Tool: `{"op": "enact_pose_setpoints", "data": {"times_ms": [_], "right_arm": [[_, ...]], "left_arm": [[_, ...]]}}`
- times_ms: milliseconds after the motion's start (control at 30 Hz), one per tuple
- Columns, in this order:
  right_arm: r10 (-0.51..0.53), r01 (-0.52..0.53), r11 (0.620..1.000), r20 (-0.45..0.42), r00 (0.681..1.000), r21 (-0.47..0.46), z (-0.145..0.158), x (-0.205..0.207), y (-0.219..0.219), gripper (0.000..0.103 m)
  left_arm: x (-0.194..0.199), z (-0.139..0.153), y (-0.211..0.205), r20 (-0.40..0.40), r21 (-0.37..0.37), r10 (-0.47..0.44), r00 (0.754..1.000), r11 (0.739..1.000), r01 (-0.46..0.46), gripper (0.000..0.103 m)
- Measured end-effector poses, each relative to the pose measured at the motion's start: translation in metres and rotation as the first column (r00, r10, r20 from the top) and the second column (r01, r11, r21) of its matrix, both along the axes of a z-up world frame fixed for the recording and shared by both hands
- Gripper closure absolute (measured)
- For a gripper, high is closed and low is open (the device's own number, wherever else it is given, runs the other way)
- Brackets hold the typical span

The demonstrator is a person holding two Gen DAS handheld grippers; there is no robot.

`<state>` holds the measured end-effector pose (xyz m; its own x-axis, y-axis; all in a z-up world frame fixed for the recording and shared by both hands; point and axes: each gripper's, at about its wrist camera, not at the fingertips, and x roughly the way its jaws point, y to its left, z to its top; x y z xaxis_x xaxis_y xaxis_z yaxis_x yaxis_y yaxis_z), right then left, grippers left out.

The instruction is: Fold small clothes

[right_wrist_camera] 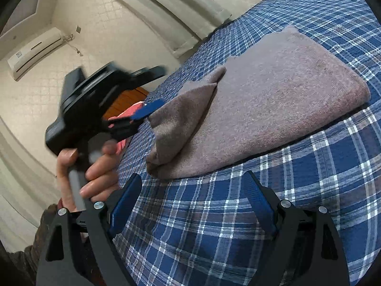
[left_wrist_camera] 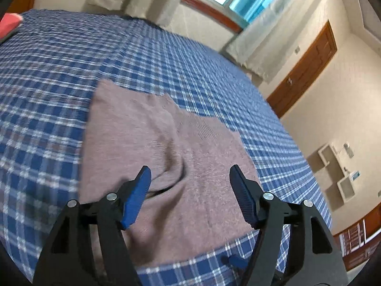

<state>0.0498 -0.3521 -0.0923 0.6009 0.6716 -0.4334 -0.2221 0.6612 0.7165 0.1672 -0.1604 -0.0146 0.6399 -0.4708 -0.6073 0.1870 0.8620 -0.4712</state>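
Observation:
A mauve knit garment [left_wrist_camera: 152, 147] lies partly folded on a blue plaid bed; it also shows in the right wrist view [right_wrist_camera: 273, 109], with one corner bunched up at its left end. My left gripper [left_wrist_camera: 190, 174] is open just above the garment, near a crease, holding nothing. In the right wrist view it [right_wrist_camera: 147, 112] appears at the left, blurred, beside the bunched corner. My right gripper [right_wrist_camera: 193, 181] is open over the bedsheet, just short of the garment's near edge, holding nothing.
The plaid bed [left_wrist_camera: 47, 95] fills both views. A pink item [left_wrist_camera: 9, 25] lies at the bed's far left corner and shows behind the left gripper [right_wrist_camera: 128, 116]. Walls, a wooden door [left_wrist_camera: 307, 69] and a window lie beyond the bed.

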Motion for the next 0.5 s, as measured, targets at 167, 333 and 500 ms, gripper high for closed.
{"op": "enact_pose_setpoints", "data": {"times_ms": [167,333,500], "right_arm": [[0.0,0.0,1.0,0.001,1.0,-0.015,0.0,0.001,0.001,0.018],[-0.001,0.001,1.0,-0.001,1.0,-0.021,0.0,0.001,0.002,0.018],[-0.007,0.007,1.0,-0.02,1.0,-0.006,0.001,0.003,0.002,0.018]], "left_arm": [[-0.026,0.0,0.048,0.027,-0.065,0.096,0.995,0.993,-0.094,0.031],[-0.04,-0.021,0.088,0.002,-0.094,0.172,0.985,0.981,-0.171,0.031],[-0.042,-0.047,0.1,-0.033,-0.065,0.201,0.979,0.977,-0.203,0.031]]}}
